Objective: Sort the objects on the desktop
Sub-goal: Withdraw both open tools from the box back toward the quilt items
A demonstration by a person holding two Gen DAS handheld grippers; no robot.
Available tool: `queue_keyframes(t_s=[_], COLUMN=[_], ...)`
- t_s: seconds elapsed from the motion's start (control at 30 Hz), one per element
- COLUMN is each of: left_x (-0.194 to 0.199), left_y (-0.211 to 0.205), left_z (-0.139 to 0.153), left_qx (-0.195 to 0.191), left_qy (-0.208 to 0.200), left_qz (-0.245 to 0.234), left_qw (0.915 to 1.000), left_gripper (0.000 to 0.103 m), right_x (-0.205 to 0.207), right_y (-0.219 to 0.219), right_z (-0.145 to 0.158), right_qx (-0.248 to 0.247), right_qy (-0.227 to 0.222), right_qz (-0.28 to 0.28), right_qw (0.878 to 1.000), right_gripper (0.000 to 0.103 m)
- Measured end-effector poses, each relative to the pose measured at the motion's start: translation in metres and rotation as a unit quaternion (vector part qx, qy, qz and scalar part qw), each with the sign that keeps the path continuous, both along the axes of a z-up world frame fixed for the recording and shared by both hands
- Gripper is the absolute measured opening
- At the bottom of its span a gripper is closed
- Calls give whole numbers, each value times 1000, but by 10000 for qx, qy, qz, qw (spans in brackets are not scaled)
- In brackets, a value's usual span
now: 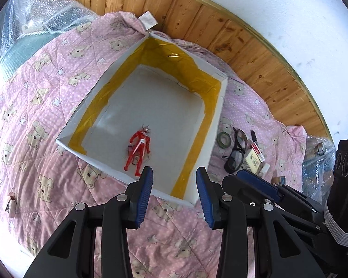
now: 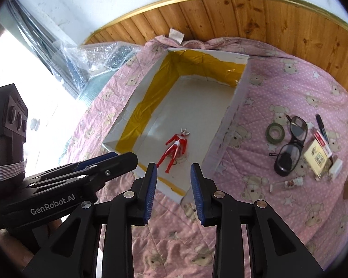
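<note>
Over the quilt [image 2: 278, 81]: both grippers, left [image 1: 174, 180] and right [image 2: 173, 176], hang apart, empty. Figure [image 2: 174, 149] lies in box [image 2: 234, 106], sorted. Glasses [image 2: 290, 146], tape [image 2: 275, 132], pen [image 2: 321, 125] wait beside it.

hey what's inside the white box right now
Only a red toy figure lies on the floor of the white box. Something small and dark shows under its legs, mostly covered, so I can't identify it.
</note>
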State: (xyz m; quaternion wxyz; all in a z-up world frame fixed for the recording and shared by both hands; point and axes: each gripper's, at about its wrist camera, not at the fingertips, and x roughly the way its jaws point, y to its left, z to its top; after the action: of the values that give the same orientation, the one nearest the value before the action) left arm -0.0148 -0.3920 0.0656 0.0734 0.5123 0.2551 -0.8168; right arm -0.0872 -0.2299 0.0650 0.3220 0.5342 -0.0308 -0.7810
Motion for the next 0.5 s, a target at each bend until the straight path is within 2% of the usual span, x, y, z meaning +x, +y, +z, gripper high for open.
queue_keyframes(t_s=[0.2, 0.5], left_x=[6, 1], left_y=[26, 81], left_z=[12, 7], left_qx=[-93, -130], left_qy=[67, -58], left_qz=[-253, -832], left_qw=[9996, 9964], left_gripper=[41, 41], right_x=[18, 31], right_y=[32, 88], right_z=[12, 2], right_qx=[-135, -189], right_qy=[90, -83], right_qz=[-242, -845], right_qw=[9996, 9962], right_gripper=[34, 34])
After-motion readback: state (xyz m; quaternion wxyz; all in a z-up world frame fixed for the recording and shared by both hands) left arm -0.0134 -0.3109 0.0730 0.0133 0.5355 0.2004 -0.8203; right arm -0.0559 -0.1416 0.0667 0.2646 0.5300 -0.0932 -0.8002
